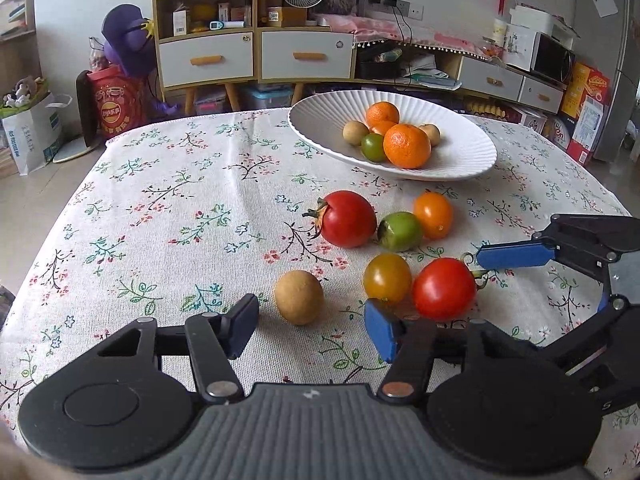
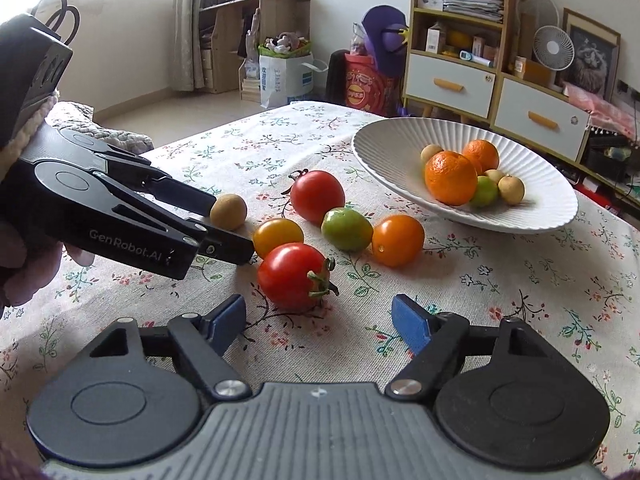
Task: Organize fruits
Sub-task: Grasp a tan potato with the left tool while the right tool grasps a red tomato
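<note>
My left gripper [image 1: 312,330] stands open around a tan longan [image 1: 299,297], with clear gaps on both sides. The right wrist view shows the same longan [image 2: 229,212] between the left gripper's dark fingers [image 2: 192,200]. My right gripper [image 2: 320,322] is open, and a red tomato [image 2: 294,276] with a green stem lies just ahead of its blue pads, untouched. One blue right finger [image 1: 516,256] reaches toward that tomato [image 1: 444,288]. A white ribbed plate [image 1: 460,160] at the back right holds oranges [image 1: 407,146], longans and a green tomato.
Loose on the floral cloth lie a yellow tomato [image 1: 387,279], a green one [image 1: 400,231], an orange one [image 1: 433,215] and a larger red one [image 1: 346,219]. A person's hand [image 2: 24,264] holds the left gripper. Shelves and drawers stand behind the table.
</note>
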`<state>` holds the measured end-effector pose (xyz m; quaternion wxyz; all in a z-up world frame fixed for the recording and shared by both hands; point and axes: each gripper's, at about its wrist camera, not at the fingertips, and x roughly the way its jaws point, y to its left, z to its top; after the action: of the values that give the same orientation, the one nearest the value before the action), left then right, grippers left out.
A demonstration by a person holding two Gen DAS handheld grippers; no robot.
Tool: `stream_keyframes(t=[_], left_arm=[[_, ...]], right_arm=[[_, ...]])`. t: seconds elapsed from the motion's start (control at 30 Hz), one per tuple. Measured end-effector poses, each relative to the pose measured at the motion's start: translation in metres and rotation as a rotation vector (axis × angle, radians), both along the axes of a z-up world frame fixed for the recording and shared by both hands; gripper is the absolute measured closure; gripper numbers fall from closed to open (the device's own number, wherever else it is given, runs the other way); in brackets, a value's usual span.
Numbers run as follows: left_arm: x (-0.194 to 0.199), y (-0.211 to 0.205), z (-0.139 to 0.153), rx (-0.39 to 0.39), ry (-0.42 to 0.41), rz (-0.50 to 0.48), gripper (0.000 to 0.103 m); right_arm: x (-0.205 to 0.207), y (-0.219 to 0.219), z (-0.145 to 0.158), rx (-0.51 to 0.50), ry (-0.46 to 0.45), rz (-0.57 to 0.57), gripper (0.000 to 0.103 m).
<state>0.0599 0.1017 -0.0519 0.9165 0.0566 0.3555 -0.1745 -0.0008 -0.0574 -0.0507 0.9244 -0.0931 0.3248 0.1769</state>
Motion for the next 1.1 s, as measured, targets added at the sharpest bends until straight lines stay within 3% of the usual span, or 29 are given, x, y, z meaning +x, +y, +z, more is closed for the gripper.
stream_keyframes(t=[0.27, 0.47, 0.6, 0.77, 1.1], left_arm=[[0.004, -0.001, 0.002, -0.005, 0.005, 0.002, 0.063], [0.006, -0.001, 0.003, -0.008, 0.011, 0.003, 0.075], [0.007, -0.001, 0.003, -0.008, 0.013, 0.01, 0.078], [0.008, -0.002, 0.004, -0.002, 0.012, 0.014, 0.081], [0.01, -0.007, 0.011, -0.01, -0.001, 0.017, 0.081]], right_arm=[[0.006, 0.007, 0.004, 0.004, 0.009, 0.016, 0.046], [0.009, 0.013, 0.007, 0.005, 0.006, 0.022, 0.051], [0.01, 0.014, 0.008, 0.007, 0.005, 0.026, 0.053], [0.012, 0.015, 0.011, 0.01, 0.002, 0.025, 0.065], [0.013, 0.008, 0.018, 0.037, 0.012, 0.011, 0.067]])
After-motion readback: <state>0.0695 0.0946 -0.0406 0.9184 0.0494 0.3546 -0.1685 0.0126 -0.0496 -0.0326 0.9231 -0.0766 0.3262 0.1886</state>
